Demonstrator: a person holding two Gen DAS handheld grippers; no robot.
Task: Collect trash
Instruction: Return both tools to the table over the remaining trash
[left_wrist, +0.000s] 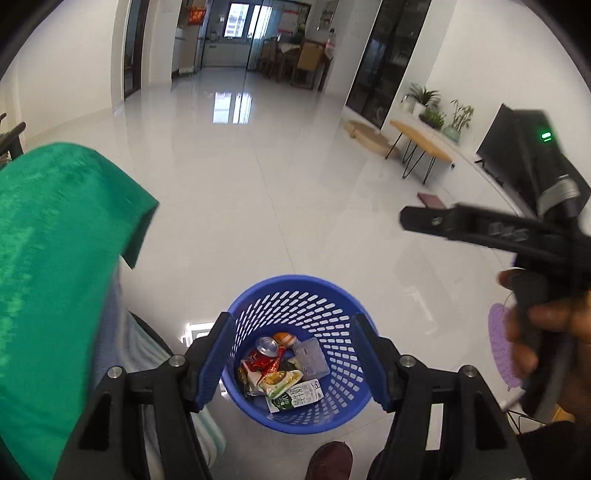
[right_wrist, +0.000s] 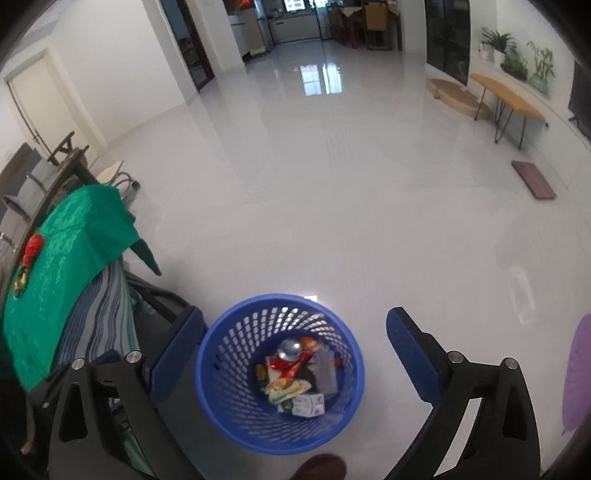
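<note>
A glossy white floor (right_wrist: 332, 192) carries a blue basket (right_wrist: 221, 413) of trash.

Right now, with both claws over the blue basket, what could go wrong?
1. A red wrapper lies on the green cloth; reaching for it could drag the draped cloth off.
2. The basket stands by the person's shoe, so a step might tip it and spill the can and packets.
3. The left claw and right claw are close together, both empty, and might bump.
</note>
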